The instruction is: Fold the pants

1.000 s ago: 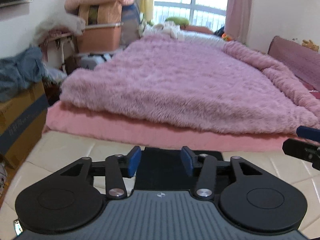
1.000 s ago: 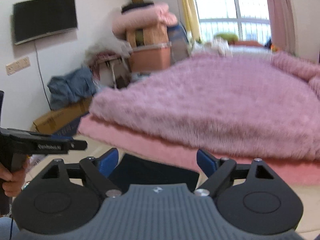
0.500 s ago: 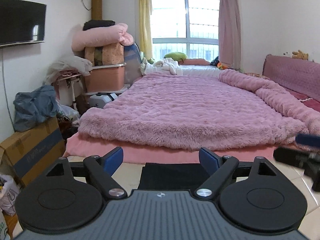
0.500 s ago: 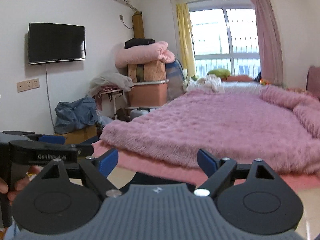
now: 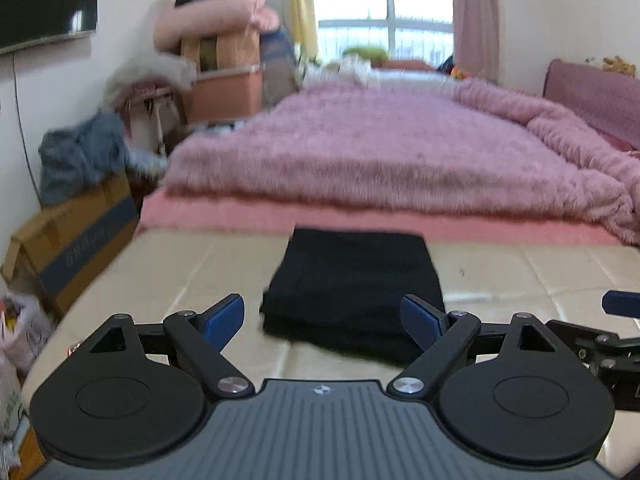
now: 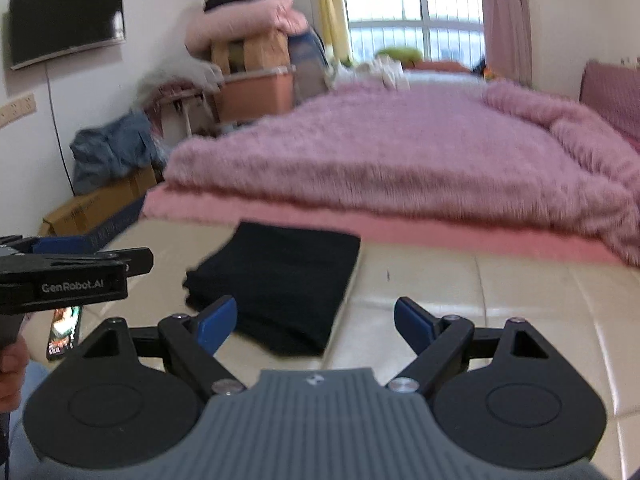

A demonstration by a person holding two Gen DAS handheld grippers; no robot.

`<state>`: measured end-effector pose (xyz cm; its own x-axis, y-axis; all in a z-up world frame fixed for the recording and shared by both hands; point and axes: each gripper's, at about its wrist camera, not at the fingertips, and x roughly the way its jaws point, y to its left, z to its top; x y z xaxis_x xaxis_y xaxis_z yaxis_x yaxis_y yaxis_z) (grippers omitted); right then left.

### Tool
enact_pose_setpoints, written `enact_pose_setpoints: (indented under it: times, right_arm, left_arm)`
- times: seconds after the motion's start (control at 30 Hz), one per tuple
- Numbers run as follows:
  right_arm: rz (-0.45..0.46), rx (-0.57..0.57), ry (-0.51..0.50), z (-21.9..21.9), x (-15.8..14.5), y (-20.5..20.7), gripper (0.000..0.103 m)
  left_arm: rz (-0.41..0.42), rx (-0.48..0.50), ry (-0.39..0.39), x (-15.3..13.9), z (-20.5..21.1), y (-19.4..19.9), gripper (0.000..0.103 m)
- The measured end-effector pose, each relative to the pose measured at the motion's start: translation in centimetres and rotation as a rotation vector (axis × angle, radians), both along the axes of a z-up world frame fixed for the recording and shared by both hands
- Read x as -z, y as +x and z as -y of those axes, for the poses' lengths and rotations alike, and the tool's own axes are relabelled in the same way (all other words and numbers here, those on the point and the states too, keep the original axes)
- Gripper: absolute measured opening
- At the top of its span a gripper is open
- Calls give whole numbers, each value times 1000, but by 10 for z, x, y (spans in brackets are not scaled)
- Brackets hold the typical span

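Note:
The black pants lie folded into a compact rectangle on the cream padded surface, also in the right wrist view. My left gripper is open and empty, held just above the near edge of the pants. My right gripper is open and empty, above the pants' right near corner. The left gripper shows at the left of the right wrist view; the right gripper's tip shows at the right of the left wrist view.
A bed with a fluffy pink blanket and pink sheet lies beyond the cream surface. A cardboard box with blue clothes stands at left. A phone lies on the surface by the left hand.
Both grippers tilted back down toward the surface after lifting up. The left gripper opened from nearly shut a second ago. The folded pants are now fully in view.

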<state>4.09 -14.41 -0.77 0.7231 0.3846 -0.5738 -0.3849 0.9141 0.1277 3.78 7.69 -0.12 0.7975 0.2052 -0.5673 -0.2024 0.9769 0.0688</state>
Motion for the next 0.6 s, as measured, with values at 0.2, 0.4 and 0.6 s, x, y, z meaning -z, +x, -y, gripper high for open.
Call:
enact_pose_setpoints:
  times: [0.2,0.4,0.6]
  right_arm:
    - [-82,2,-59,-11,30,6,82]
    - [-118,-2,-69,-14,42,5,82]
    - [-120,-9,-71,-14,41,6,82]
  left_arm:
    - [-90,5,-11,18,1,-5,102]
    - [-124,9,2,28,4,-9,102]
    - [-127,23,-1,26,7,-8,102]
